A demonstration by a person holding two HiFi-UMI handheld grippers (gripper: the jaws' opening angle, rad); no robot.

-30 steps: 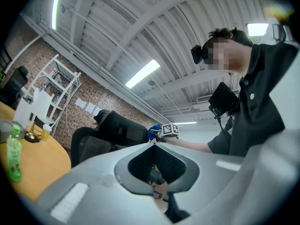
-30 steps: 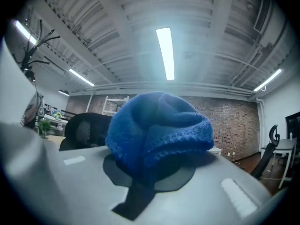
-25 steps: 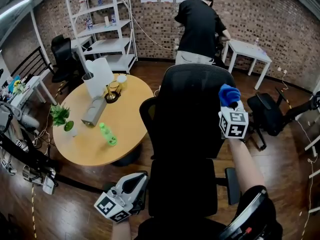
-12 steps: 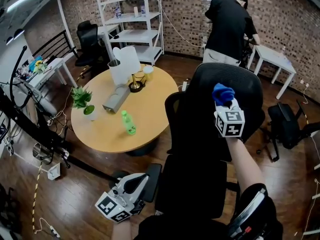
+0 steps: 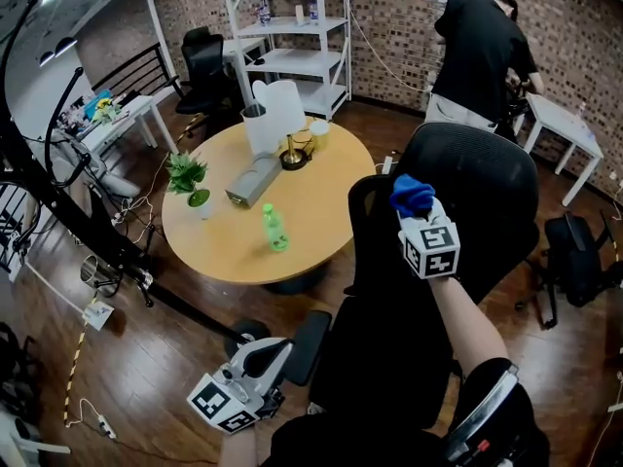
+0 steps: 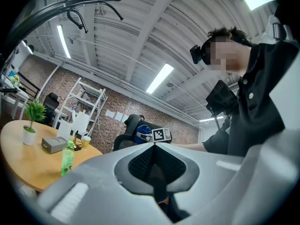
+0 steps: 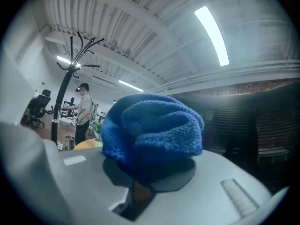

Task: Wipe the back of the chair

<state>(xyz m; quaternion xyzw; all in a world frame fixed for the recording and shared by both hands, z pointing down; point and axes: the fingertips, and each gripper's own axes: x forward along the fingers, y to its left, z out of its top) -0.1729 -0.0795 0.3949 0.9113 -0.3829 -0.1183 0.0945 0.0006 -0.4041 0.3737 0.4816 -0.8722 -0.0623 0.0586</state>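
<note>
My right gripper (image 5: 414, 208) is clamped on a bunched blue cloth (image 5: 411, 194), which bulges out over the pinched jaws in the right gripper view (image 7: 152, 130). I hold it up at the mesh back of the black office chair (image 5: 487, 197), on the left part of the backrest, near its upper half; the dark mesh fills the space just beside the cloth, though I cannot tell whether the two touch. My left gripper (image 5: 265, 356) hangs low beside the chair's seat, its jaws pressed together with nothing between them. To the left of the chair stands a round wooden table (image 5: 219, 256) bearing a green bottle (image 5: 274, 228) and a small potted plant (image 5: 188, 177). A person in black (image 5: 482, 52) stands at the far brick wall.
</note>
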